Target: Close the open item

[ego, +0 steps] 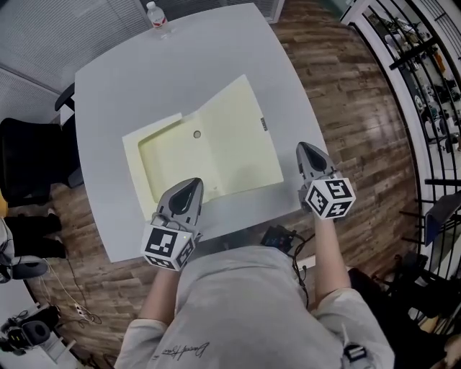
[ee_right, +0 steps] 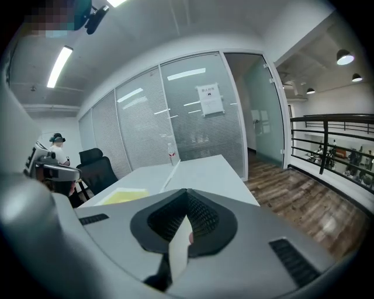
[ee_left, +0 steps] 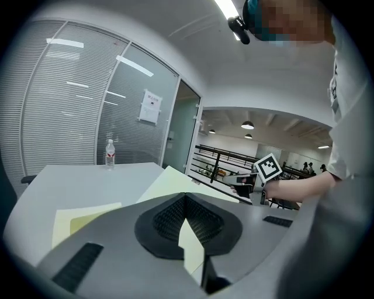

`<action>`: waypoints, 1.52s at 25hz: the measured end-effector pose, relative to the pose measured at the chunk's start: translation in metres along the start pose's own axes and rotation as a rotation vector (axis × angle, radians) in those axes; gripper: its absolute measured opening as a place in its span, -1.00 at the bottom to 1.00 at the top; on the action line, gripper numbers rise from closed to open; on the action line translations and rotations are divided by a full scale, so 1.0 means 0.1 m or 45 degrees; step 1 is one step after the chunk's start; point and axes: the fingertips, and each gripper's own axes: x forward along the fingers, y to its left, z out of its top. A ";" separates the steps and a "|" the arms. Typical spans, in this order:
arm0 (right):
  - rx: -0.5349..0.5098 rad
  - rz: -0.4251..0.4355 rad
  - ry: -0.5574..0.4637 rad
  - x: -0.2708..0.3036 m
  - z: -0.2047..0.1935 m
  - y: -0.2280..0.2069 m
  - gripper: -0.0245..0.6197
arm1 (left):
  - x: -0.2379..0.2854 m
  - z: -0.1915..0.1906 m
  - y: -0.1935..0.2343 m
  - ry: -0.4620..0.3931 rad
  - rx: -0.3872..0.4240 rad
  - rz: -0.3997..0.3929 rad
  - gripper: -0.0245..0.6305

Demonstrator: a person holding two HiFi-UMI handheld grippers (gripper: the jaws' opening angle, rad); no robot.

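Scene: the head view looked steeply down on a light grey rounded table. A clear plastic water bottle stood at the frame's upper left.
Task item: a pale yellow flat document folder lay open at frame centre. Its pocketed half sat toward lower left. Its cover flap spread toward upper right, w/ a small grey clasp at the outer edge.
Left gripper: jaws together, nothing btwn them. It was over the folder's lower-left part; contact couldn't be told.
Right gripper: jaws together, empty. It was near the table's right edge, apart from the folder.
Handling: prob. light, thin and bendy, and smooth enough to slide on the table.
Grip spot: prob. the flap's free edge near the clasp, w/ the pocketed half pinned.
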 end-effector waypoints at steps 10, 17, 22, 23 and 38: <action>0.027 0.067 0.131 0.39 -0.48 -0.11 -0.88 | 0.01 -0.18 0.06 0.053 -0.036 0.040 -0.90; 0.029 0.133 0.195 0.60 -0.67 -0.10 -0.88 | -0.04 -0.26 0.08 0.074 -0.059 0.084 -0.90; 0.043 0.203 0.216 0.74 -0.76 -0.02 -0.88 | -0.11 -0.31 0.11 0.086 -0.074 0.108 -0.90; 0.041 0.233 0.214 0.75 -0.76 0.02 -0.88 | -0.13 -0.33 0.12 0.089 -0.077 0.112 -0.90; -0.062 0.533 0.161 0.78 -0.51 0.81 -0.88 | -0.37 -0.45 0.26 0.081 -0.107 0.177 -0.90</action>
